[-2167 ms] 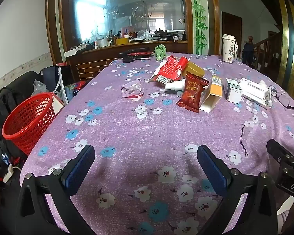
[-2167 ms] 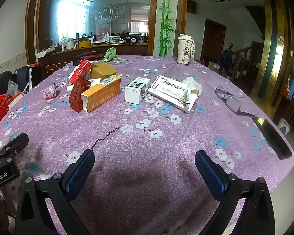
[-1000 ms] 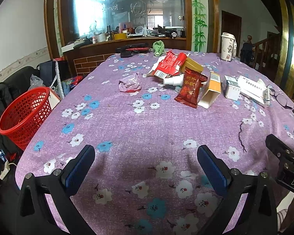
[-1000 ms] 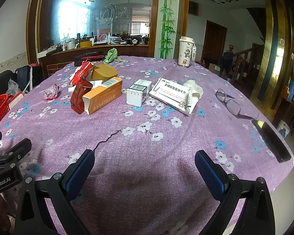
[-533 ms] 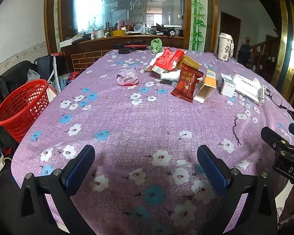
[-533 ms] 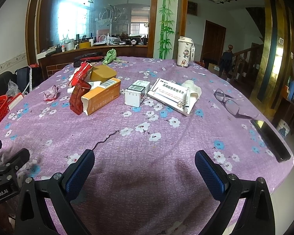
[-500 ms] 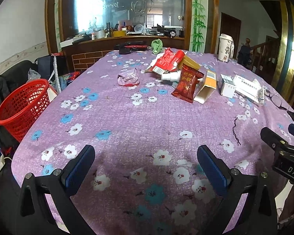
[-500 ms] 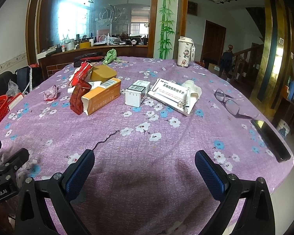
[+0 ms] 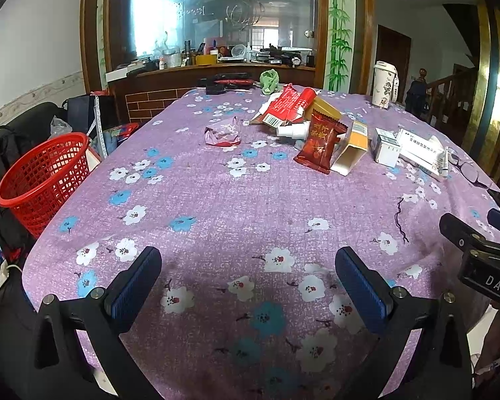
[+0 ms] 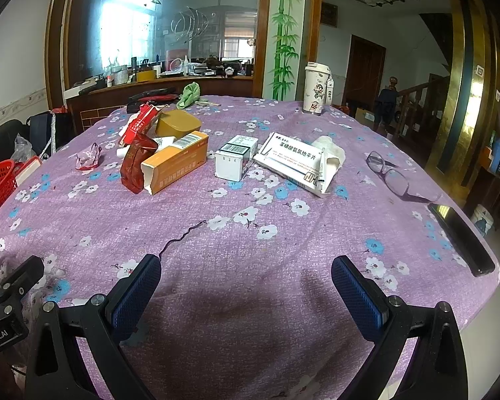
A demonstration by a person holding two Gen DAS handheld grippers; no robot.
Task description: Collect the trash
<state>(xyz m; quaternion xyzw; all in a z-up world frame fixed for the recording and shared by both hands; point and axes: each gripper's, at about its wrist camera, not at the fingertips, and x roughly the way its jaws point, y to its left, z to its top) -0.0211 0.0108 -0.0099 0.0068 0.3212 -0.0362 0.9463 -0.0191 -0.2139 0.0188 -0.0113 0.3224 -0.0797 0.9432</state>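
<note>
Trash lies in a pile at the far middle of the purple flowered table [image 9: 216,206]: a dark red snack packet [image 9: 320,143], an orange carton [image 9: 351,148], a red wrapper [image 9: 285,105], a crumpled pink wrapper [image 9: 224,132], a small white box [image 10: 235,161] and a long white medicine box [image 10: 295,163]. A red mesh basket [image 9: 45,180] stands beside the table's left edge. My left gripper [image 9: 248,280] is open and empty over the near edge. My right gripper [image 10: 245,286] is open and empty over the near edge, to the right of the left one.
Glasses [image 10: 388,173] and a black phone [image 10: 460,238] lie at the table's right side. A white tumbler [image 10: 315,88] and a green cloth [image 10: 189,93] stand at the far edge. A dark thread [image 10: 183,236] lies near the right gripper. Bags lie on the floor left.
Both grippers have drawn back a little toward the near edge of the table, so more of the cloth shows. Nothing on the table has moved.
</note>
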